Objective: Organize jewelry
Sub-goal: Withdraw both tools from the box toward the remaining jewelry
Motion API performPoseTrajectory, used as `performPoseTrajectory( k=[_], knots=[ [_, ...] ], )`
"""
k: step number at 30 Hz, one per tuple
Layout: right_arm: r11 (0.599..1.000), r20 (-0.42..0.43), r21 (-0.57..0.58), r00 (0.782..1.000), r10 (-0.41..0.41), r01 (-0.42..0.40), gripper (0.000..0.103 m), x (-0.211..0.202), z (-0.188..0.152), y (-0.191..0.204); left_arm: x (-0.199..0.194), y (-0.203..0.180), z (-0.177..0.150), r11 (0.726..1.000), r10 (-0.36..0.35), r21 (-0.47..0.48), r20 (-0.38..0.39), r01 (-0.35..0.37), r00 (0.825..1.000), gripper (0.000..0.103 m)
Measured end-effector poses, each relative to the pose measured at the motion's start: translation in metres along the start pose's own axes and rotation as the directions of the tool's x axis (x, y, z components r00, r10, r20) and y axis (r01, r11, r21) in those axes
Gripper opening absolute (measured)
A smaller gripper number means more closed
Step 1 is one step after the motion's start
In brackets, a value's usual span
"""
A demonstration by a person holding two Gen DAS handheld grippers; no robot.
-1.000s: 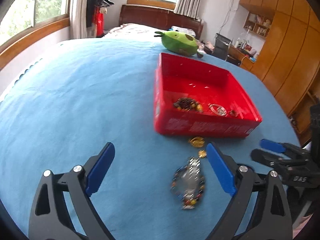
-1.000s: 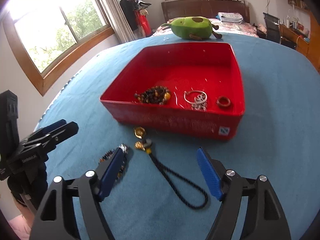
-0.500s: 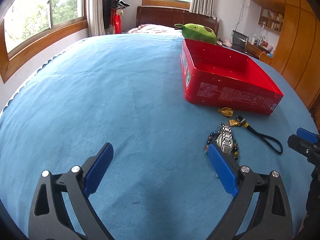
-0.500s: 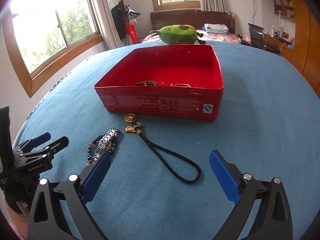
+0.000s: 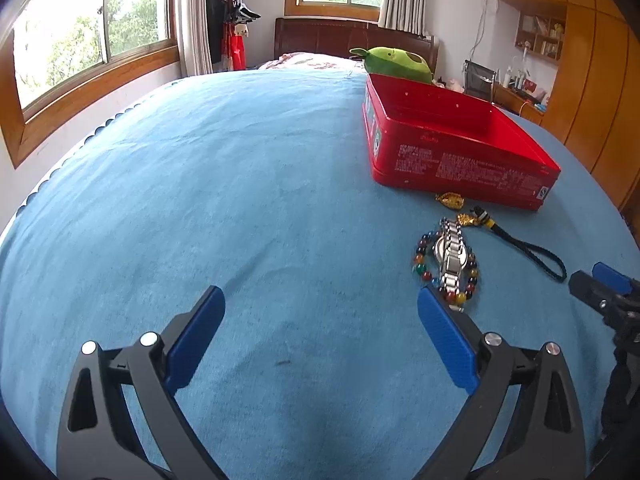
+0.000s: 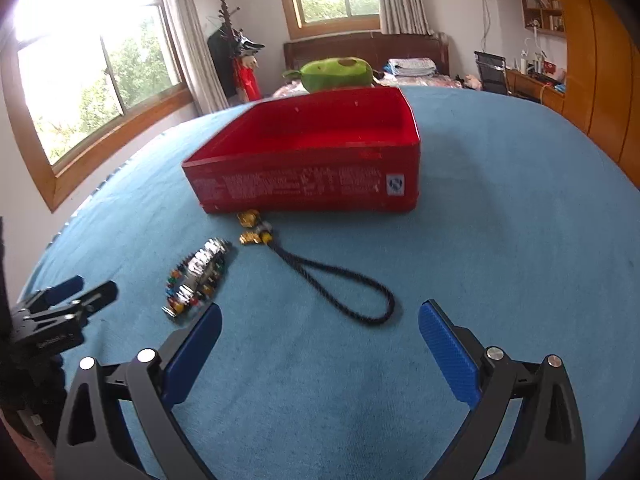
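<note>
Left gripper (image 5: 320, 332): spread, empty, low over the blue cloth (image 5: 240, 200). Right gripper (image 6: 320, 340): spread, empty. Watch (image 5: 451, 256): steel, lying across a bead bracelet (image 5: 420, 269), at 2 o'clock just beyond the left gripper's right finger. Cord (image 6: 340, 284): dark loop with gold charms (image 6: 252, 226), at 12 o'clock from the right gripper. Advice: centre the jaws on one piece, close on band or cord rather than loose beads, and lift clear of its neighbour. Box (image 6: 312, 184): red, open, at 12 o'clock; contents hidden behind its near wall.
</note>
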State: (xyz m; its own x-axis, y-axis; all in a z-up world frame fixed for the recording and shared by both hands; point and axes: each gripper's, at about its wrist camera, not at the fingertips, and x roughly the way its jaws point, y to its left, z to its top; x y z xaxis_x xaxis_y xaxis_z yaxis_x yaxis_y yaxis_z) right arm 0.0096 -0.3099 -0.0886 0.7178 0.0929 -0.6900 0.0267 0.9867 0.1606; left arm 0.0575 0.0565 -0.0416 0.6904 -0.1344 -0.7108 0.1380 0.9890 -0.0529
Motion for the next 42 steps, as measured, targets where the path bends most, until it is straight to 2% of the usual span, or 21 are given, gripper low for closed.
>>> performPoseTrajectory(
  k=[13,19,23,29,35,37,40,42],
  knots=[
    [0.999,-0.033,-0.004,0.999,-0.037,0.037,0.099,0.003,-0.022,0.006,-0.001,0.007,-0.016,1.0,0.002,-0.005,-0.021,-0.003,1.0,0.097],
    [0.999,-0.071,0.0,0.996,-0.052,0.052,0.099,0.009,-0.029,0.007,-0.001,0.013,-0.022,1.0,-0.02,-0.014,-0.037,0.02,0.999,0.097],
    [0.995,-0.088,-0.036,0.991,-0.098,0.095,0.099,0.012,-0.03,0.014,-0.004,0.016,-0.025,0.999,-0.049,-0.012,-0.036,0.049,0.998,0.097],
    [1.0,-0.068,-0.001,0.997,-0.027,0.027,0.098,0.006,-0.027,0.021,-0.007,0.023,-0.025,0.998,-0.058,-0.02,-0.033,0.058,0.998,0.097],
    [1.0,-0.121,-0.003,0.992,0.023,-0.023,0.095,0.017,-0.001,0.056,-0.003,0.031,-0.011,1.0,0.009,0.015,-0.024,-0.008,1.0,0.097],
    [0.998,-0.137,-0.007,0.989,0.056,-0.058,0.092,0.022,0.011,0.07,-0.002,0.04,-0.006,1.0,0.021,0.004,-0.015,-0.021,1.0,0.097],
    [0.997,-0.183,-0.002,0.98,0.071,-0.073,0.078,0.035,0.024,0.085,0.002,0.056,-0.005,0.998,0.031,-0.046,-0.013,-0.031,0.999,0.097],
    [0.995,-0.214,0.016,0.971,0.102,-0.101,0.063,0.044,0.031,0.09,0.01,0.066,-0.007,0.996,-0.003,-0.088,-0.053,-0.001,0.999,0.097]
  ],
)
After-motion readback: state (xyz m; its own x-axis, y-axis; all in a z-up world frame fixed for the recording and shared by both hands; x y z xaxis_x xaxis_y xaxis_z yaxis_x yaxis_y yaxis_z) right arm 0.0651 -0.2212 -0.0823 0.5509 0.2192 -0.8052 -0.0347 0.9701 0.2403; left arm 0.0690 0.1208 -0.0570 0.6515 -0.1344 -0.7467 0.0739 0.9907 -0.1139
